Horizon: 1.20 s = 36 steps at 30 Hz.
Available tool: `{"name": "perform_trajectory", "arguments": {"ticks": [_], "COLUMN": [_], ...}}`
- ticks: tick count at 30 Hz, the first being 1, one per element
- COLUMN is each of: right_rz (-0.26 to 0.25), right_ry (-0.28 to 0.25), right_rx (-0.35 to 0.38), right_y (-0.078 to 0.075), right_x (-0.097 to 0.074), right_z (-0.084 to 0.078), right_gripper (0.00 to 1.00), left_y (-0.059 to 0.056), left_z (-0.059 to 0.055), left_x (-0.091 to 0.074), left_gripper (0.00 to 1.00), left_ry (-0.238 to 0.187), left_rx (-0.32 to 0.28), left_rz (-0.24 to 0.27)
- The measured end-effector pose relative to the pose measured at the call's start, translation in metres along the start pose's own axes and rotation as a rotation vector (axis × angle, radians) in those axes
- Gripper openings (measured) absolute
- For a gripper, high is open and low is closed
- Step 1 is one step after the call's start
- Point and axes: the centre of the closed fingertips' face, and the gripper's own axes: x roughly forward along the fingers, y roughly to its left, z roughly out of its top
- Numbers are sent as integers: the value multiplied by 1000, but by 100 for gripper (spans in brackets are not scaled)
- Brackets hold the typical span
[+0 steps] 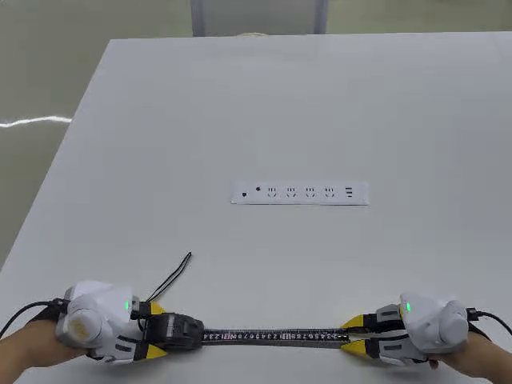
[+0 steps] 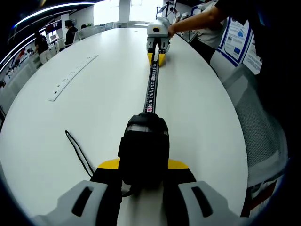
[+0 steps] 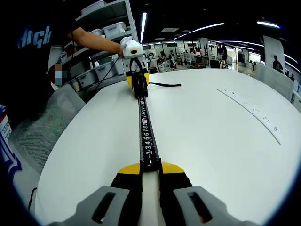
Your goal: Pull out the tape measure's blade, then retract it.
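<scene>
While both tools sit at the near edge of the white tabletop (image 1: 280, 104), the left gripper (image 1: 158, 329) has its yellow-tipped jaws squeezed against the two sides of the black plastic tape measure case (image 1: 180, 330), which rests on the table. From the case, the dark numbered blade (image 1: 276, 335) runs flat along the surface to the right gripper (image 1: 352, 335), whose yellow-tipped jaws are pinched together on the blade's end. In the right gripper view the blade (image 3: 145, 132) stretches straight away to the left gripper (image 3: 136, 82). Just beyond the case, a thin black cord (image 1: 172, 276) trails loosely across the table. Farther back, well apart from the tape, lies a flat white power strip (image 1: 300, 193).
</scene>
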Motion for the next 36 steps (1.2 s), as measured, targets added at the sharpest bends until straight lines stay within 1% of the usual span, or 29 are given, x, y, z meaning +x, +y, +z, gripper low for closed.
{"name": "perform_trajectory", "arguments": {"ticks": [6, 7, 15, 23, 27, 36], "right_rz": [-3, -9, -23, -37, -48, -71], "right_ry": [16, 21, 39, 61, 63, 75], "right_rx": [-14, -30, -45, -57, -62, -54], "right_y": [-1, -1, -2, -2, -2, -2], "right_x": [0, 1, 1, 1, -1, -5], "right_z": [0, 1, 1, -2, 1, 4], "right_gripper": [12, 12, 14, 16, 18, 25], "left_y": [0, 0, 1, 0, 1, 0], "left_z": [0, 0, 0, 0, 0, 0], "left_x": [0, 0, 1, 0, 1, 3], "left_gripper": [30, 30, 31, 31, 31, 32], "left_ry": [-2, -1, -8, -7, -8, 1], "left_rx": [-4, -5, -14, -8, -10, 26], "left_rz": [-2, -2, 0, 2, 3, 12]}}
